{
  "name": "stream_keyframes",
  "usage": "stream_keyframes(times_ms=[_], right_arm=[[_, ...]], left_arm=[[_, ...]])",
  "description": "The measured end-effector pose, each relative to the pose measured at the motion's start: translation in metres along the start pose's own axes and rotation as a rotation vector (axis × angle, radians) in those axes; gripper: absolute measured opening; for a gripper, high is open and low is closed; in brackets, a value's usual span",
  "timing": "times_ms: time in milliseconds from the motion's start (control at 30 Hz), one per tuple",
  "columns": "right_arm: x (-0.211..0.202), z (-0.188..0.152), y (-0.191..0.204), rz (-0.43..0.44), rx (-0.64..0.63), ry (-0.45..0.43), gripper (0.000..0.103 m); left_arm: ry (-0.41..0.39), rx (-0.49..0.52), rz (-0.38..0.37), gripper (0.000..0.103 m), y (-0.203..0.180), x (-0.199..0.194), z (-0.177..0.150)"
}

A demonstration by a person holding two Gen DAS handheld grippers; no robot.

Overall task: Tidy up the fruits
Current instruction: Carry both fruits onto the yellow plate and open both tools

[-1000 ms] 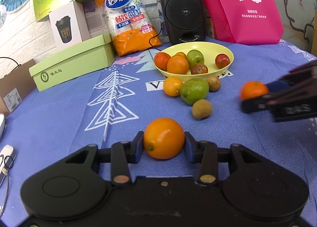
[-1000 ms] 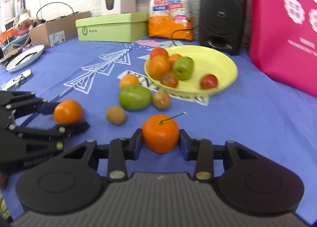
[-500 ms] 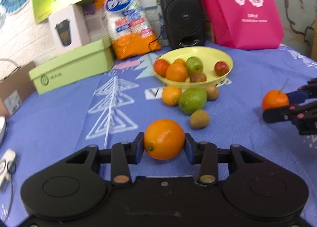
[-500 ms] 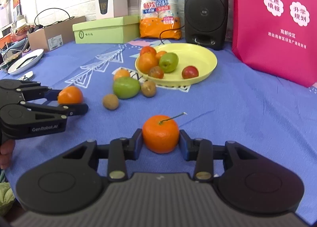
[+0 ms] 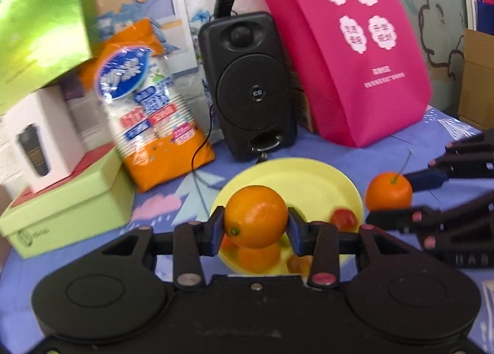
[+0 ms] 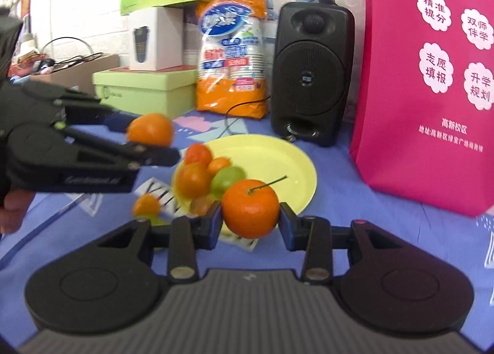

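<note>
Orange and round, a smooth citrus fruit point(image 5: 255, 216) sits clamped in the left tongs point(image 5: 255, 224) at centre frame, above the pale yellow plastic plate point(image 5: 296, 178) of mixed fruit on the blue-clothed worktop point(image 6: 339, 175). The right tongs point(image 6: 250, 221) grip a stemmed orange mandarin point(image 6: 250, 208) before the plate's near rim, lower centre.
</note>
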State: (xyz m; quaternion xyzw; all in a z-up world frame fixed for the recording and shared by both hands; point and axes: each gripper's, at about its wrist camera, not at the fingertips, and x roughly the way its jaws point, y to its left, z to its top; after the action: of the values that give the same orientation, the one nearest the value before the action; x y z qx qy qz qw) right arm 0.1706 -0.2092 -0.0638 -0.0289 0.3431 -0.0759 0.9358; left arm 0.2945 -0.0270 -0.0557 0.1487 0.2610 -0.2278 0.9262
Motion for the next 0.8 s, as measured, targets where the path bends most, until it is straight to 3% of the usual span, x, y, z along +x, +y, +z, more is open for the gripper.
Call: stream_keyframes(times_ms=[100, 233, 367, 567, 600, 633, 700, 800], right_arm=[[0.026, 0.013, -0.012, -0.003, 0.013, 0.019, 0.037], [0.055, 0.022, -0.021, -0.011, 0.023, 0.049, 0.037], [0.074, 0.026, -0.028, -0.008, 0.057, 0.065, 0.037], [0.093, 0.022, -0.03, -0.016, 0.09, 0.102, 0.038], [0.094, 0.022, -0.029, -0.019, 0.09, 0.103, 0.038], [0.094, 0.021, -0.028, -0.021, 0.089, 0.103, 0.04], [0.091, 0.02, -0.027, -0.025, 0.082, 0.097, 0.053], [0.081, 0.021, -0.024, -0.029, 0.078, 0.073, 0.06]], left_arm=[[0.054, -0.041, -0.039, 0.041, 0.011, 0.041, 0.017], [0.105, -0.06, -0.036, 0.041, 0.015, 0.085, 0.026], [0.132, -0.111, -0.051, 0.041, 0.021, 0.106, 0.027], [0.182, -0.09, -0.026, 0.043, 0.015, 0.131, 0.026], [0.182, -0.093, -0.017, 0.051, 0.014, 0.132, 0.026], [0.18, -0.096, -0.01, 0.066, 0.014, 0.133, 0.027], [0.158, -0.089, 0.005, 0.078, 0.013, 0.127, 0.027], [0.137, -0.07, 0.022, 0.08, 0.012, 0.115, 0.03]])
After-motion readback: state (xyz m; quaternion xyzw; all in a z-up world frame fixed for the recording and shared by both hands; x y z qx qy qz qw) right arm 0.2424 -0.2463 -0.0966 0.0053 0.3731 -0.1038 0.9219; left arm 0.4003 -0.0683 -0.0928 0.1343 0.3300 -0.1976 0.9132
